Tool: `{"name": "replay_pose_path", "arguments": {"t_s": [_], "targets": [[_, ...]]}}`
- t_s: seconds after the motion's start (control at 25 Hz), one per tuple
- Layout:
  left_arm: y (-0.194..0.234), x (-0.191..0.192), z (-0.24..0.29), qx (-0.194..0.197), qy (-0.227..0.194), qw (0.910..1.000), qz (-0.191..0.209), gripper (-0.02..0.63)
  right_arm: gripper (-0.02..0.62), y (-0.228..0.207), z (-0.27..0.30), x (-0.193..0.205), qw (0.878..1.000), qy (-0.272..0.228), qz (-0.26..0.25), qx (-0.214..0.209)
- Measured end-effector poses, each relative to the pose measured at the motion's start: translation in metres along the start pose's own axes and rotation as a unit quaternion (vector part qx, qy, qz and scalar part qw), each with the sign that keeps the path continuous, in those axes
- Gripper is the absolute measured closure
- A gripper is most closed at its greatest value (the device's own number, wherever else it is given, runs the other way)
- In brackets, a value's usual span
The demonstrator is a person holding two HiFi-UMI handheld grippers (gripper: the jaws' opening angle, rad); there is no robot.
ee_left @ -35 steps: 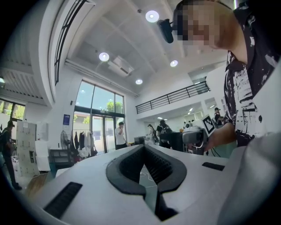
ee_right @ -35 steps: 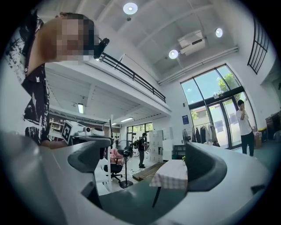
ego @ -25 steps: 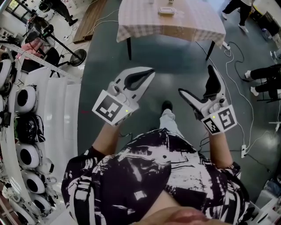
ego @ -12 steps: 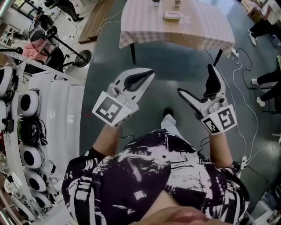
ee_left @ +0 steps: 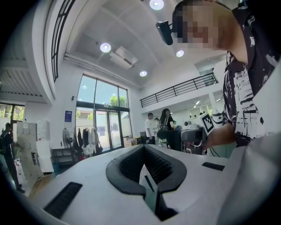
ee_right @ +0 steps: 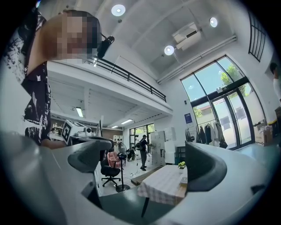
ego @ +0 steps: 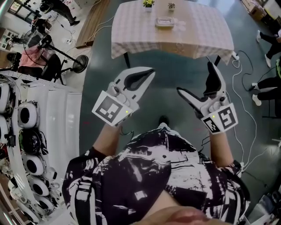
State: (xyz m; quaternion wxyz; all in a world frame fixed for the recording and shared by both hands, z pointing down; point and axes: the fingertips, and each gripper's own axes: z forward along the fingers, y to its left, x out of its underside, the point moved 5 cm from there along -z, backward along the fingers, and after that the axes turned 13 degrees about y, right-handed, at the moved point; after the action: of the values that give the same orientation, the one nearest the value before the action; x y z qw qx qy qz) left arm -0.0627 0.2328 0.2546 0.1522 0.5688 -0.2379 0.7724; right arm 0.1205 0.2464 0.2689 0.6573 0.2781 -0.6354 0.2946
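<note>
Left tool [ego: 147, 73]: jaws closed, dark pads pressed together along their length, as the left gripper view confirms [ee_left: 143, 148]. It is held in mid-air in front of the person's chest, tips angled forward and to the right, with its marker cube [ego: 109, 110] toward the body and the left forearm [ego: 104, 137] bent up from the elbow. Right tool [ego: 196, 81]: jaws spread wide; in the right gripper view [ee_right: 147, 160] only the distant counter [ee_right: 163, 184] shows through the gap. It is held at about the same height, well apart from the left tool, jaws pointing forward, its marker cube [ego: 221, 118] nearest the right forearm [ego: 219, 149]. Both tools hang above the dark floor [ego: 175, 74], touching nothing. Ahead stands the counter [ego: 131, 35], covered with a checked cloth and carrying a small shallow tray [ego: 164, 22] near its middle and a small potted plant [ego: 148, 3] at the far edge. The person's foot [ego: 163, 119] shows on the floor between the tools. Left: a white rack [ego: 57, 118]. Right: cables [ego: 246, 118] on the floor.
</note>
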Motion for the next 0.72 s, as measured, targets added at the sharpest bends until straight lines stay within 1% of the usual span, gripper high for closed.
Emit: {"name": "replay_pose_path", "arguments": {"t_s": [0.16,0.36,0.56,0.72], "targets": [[0.017,-0.004,0.032,0.002,0.009,1.0,0.0,0.606,0.02,-0.036,0.014,-0.005,1.0,0.001,0.0,-0.003],[0.038,0.001,0.057,0.003,0.022,0.9997,-0.009,0.606,0.02,-0.063,0.032,-0.001,1.0,0.007,0.006,-0.01],[0.067,0.009,0.071,0.005,0.02,0.9997,-0.011,0.606,0.02,-0.079,0.059,0.006,1.0,0.014,0.007,-0.007],[0.105,0.015,0.091,0.014,0.009,0.9998,-0.011,0.606,0.02,-0.1,0.09,0.005,1.0,0.022,0.001,0.003]]}}
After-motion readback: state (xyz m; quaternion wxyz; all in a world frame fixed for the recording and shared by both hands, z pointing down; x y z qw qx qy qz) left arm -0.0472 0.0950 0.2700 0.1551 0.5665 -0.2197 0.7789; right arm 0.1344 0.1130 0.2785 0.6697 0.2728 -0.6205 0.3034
